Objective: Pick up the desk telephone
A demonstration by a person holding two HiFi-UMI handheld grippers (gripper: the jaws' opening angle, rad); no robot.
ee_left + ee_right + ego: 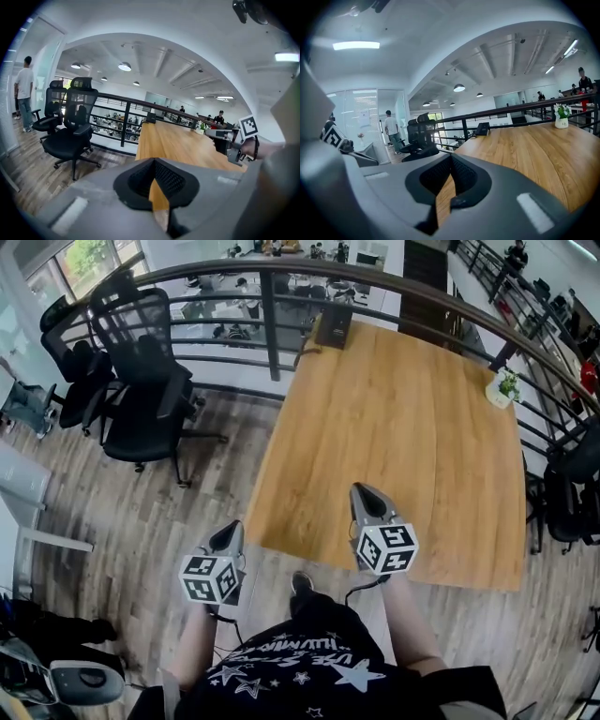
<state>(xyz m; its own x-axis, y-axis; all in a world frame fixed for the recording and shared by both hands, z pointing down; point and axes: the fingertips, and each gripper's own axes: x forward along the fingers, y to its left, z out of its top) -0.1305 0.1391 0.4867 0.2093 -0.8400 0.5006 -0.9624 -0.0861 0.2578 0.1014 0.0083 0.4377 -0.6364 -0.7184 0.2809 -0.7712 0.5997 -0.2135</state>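
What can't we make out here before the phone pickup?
- Telephone, head view: far, small; handset and cord unreadable.
- Table, left gripper view: near edge hidden behind the left hand-held gripper.
- Right-side chair, head view: cut off by frame edge.

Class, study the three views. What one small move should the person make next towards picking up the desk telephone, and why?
Probably step forward along the table's left side, carrying both claws toward the far end. The desk telephone sits at the far edge of the wooden table, beside the railing. The right claw and left claw are at the near end, shut and empty, well short of it.
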